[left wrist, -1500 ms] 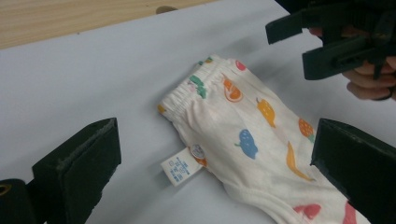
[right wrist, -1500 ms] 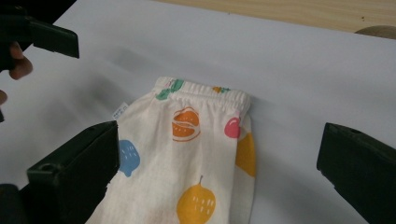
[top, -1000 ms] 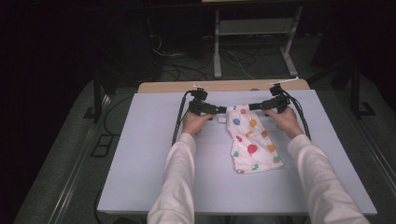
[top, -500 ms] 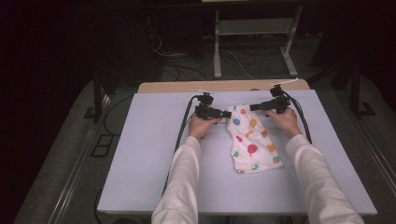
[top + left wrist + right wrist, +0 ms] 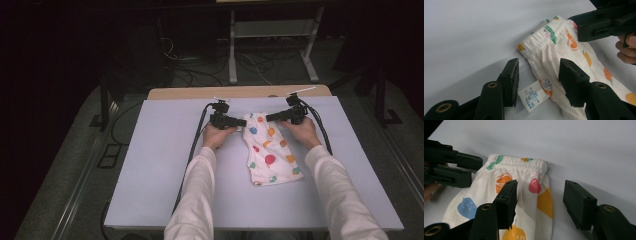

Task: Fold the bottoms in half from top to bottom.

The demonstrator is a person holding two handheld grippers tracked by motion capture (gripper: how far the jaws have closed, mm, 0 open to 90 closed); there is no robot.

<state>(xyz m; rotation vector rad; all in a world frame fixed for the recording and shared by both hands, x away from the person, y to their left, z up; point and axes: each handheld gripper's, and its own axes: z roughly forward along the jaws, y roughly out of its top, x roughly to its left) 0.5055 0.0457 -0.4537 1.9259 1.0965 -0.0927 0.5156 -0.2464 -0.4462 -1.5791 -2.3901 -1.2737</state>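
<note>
A small white garment printed with coloured shapes lies folded on the pale mat, its elastic waistband at the far end. My left gripper is at the waistband's left corner. In the left gripper view its jaws have just been closing and straddle the cloth edge and a white care label, without pressing. My right gripper is at the right corner. Its jaws have also been closing, with the garment's edge between them and a gap on both sides.
The mat covers most of the table, with a wooden strip at the far edge. Black cables trail from both grippers toward the near side. A metal stand and more cables are on the dark floor beyond.
My left gripper has slid right and down onto the garment's top left corner. Both pairs of jaws have narrowed around the cloth edges. The right hand has barely shifted.
</note>
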